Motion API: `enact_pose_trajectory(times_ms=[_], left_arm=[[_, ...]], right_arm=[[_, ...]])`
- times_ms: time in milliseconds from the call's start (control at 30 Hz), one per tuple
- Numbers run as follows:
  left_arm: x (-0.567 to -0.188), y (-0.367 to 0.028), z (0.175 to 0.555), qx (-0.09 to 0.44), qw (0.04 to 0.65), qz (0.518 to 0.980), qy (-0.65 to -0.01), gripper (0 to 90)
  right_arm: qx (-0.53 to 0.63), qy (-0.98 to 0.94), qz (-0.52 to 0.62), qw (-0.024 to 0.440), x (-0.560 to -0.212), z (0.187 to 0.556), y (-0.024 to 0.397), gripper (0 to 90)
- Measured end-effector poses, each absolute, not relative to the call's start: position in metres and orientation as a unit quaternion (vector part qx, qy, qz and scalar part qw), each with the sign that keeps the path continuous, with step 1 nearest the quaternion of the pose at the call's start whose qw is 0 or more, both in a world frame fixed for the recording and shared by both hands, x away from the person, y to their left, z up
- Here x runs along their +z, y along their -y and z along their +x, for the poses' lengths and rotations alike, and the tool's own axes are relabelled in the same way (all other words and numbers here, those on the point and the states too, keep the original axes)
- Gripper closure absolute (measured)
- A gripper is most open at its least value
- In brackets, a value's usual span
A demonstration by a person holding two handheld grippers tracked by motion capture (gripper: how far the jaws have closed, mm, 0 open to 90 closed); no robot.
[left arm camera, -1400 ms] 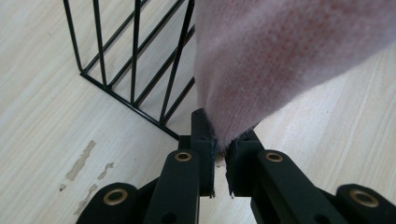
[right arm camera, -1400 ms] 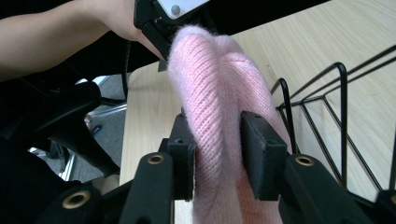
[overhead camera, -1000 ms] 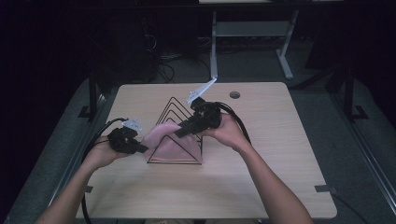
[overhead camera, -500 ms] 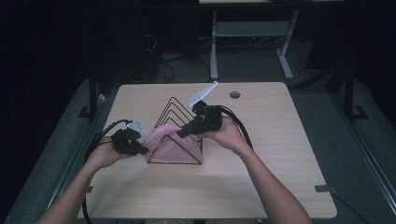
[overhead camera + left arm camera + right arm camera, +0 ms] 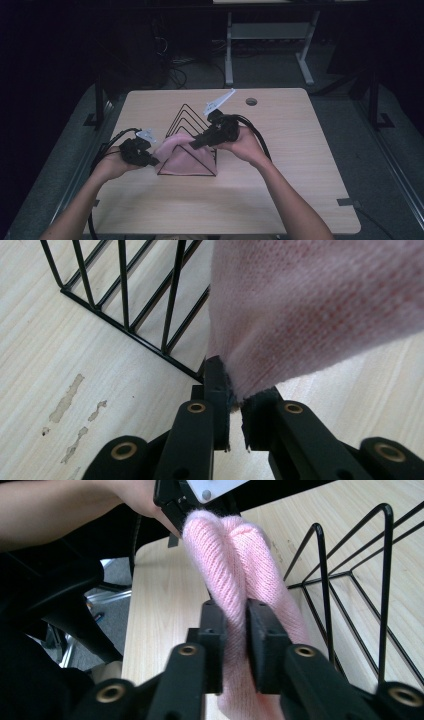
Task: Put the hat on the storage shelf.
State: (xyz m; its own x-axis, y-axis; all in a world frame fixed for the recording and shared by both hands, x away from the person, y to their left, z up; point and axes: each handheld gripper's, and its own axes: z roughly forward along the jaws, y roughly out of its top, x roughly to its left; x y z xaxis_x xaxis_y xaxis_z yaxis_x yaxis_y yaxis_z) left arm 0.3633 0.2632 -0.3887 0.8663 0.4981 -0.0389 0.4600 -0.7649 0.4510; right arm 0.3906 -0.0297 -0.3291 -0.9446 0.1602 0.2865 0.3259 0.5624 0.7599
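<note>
Pink knit cloth (image 5: 182,152) drapes over the wire rack (image 5: 187,142); left gripper (image 5: 235,407) pinches its corner, right gripper (image 5: 235,630), jaws just reopening slightly, nips a fold. Keep tension even, lift clear.

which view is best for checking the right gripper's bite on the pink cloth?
Right gripper view: the right gripper has its jaws pressed on a fold of the pink cloth, seen close up. The high view shows that gripper small above the cloth. The left gripper view shows the cloth in the left gripper.
</note>
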Motion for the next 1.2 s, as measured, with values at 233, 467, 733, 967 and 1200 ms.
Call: enact_pose_trajectory(times_ms=[233, 467, 733, 967, 1200], left_arm=[[-0.385, -0.268, 0.361, 0.040, 0.242, 0.935, -0.255, 73.4], [-0.383, -0.269, 0.361, 0.038, 0.250, 0.931, -0.262, 66.6], [-0.381, -0.268, 0.362, 0.034, 0.257, 0.929, -0.265, 62.9], [-0.376, -0.269, 0.360, 0.037, 0.260, 0.929, -0.259, 60.0], [-0.373, -0.273, 0.358, 0.038, 0.261, 0.930, -0.256, 57.6]], right_arm=[[-0.472, 0.863, -0.150, 0.098, -0.328, 0.393, 0.047, 59.4], [-0.479, 0.854, -0.177, 0.099, -0.327, 0.396, 0.065, 47.1], [-0.474, 0.849, -0.215, 0.087, -0.329, 0.403, 0.089, 40.8], [-0.464, 0.851, -0.233, 0.074, -0.331, 0.406, 0.103, 38.2], [-0.453, 0.854, -0.250, 0.061, -0.332, 0.405, 0.116, 36.1]])
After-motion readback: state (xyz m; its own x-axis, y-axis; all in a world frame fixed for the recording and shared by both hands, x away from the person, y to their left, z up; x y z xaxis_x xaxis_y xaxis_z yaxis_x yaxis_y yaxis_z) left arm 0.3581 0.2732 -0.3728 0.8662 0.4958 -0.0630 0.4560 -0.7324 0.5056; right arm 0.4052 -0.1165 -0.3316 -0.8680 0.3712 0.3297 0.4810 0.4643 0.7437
